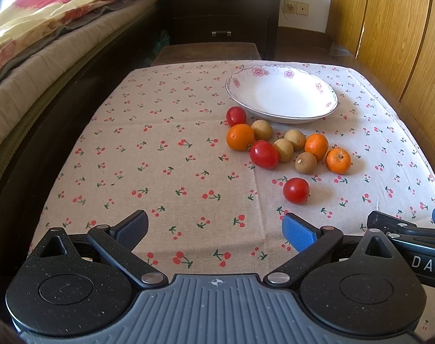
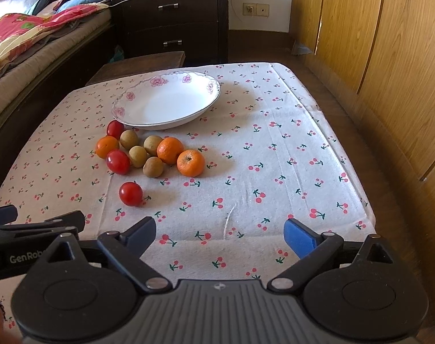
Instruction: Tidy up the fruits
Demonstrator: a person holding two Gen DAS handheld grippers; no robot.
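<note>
Where cloth (image 1: 160,157) lies flat, glossy round tomatoes (image 1: 296,190) rest.

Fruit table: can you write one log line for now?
left gripper: open, empty | right gripper: open, empty | plate: empty | fruits: on tablecloth

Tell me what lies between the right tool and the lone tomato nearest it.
Only bare cherry-print cloth: in the right wrist view nothing sits between the open right tool and that tomato.
</note>
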